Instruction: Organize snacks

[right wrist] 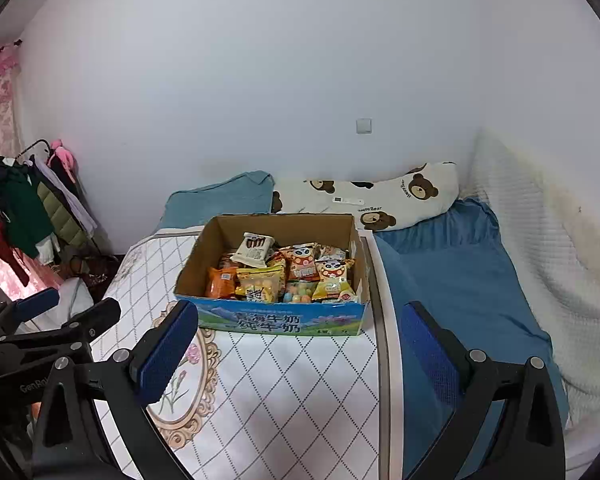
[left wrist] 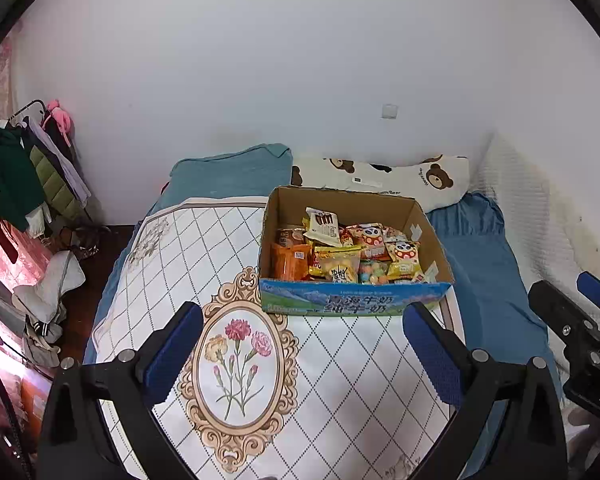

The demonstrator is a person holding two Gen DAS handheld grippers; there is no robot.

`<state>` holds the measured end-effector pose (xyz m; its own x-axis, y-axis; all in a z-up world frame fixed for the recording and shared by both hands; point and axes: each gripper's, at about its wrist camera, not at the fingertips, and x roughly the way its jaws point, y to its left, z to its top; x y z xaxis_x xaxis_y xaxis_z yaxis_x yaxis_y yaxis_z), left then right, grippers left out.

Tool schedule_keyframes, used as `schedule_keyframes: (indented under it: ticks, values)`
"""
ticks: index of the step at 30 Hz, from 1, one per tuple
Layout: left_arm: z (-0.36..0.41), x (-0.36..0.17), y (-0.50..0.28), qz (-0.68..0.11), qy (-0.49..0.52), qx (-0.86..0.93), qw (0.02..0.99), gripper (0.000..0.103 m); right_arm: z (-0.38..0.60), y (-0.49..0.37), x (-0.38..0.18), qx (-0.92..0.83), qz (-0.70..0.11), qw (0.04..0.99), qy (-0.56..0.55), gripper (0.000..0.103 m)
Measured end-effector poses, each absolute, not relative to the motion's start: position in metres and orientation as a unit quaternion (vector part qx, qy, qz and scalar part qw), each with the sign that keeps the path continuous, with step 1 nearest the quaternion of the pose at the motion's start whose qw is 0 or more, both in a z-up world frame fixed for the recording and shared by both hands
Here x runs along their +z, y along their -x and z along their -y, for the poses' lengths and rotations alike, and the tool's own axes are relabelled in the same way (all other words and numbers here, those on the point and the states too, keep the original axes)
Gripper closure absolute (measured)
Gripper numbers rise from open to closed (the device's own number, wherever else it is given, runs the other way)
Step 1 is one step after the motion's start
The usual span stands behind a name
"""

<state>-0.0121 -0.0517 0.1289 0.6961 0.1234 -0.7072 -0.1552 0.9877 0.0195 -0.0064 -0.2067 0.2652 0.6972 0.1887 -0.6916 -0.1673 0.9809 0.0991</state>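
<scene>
1. Open brown cardboard box (left wrist: pixel 352 300) with a blue printed front panel, resting on the bed; it stands on a white quilted cover (left wrist: pixel 340 380) with a diamond grid and an oval floral medallion.
2. Assorted snack packets (left wrist: pixel 352 250) in orange, yellow, red and white wrappers, all lying inside the box, loosely heaped.
3. Left tongs (left wrist: pixel 302 346), black frame with blue pads: jaws wide apart, nothing between them, hanging above the cover on the near side of the box.
4. Right tongs (right wrist: pixel 300 346), same build: jaws wide apart and empty, likewise short of the box front, near the cover's right edge.
5. Blue bedsheet (right wrist: pixel 460 280), exposed to the right of the cover.
6. Cream pillow with brown bear print (right wrist: pixel 380 200) and teal pillow (left wrist: pixel 228 176), side by side behind the box against the white wall.
7. Clothes rack with hanging garments (left wrist: pixel 24 172), far left beside the bed.
</scene>
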Motion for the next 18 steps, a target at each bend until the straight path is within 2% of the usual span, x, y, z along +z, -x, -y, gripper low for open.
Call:
schedule_keyframes:
  ticks: [18]
  values:
    - [0.048, 0.08, -0.061, -0.425, 0.016, 0.09, 0.901, 0.001, 0.207, -0.087, 0.193, 0.072, -0.421, 0.904, -0.029, 0.0]
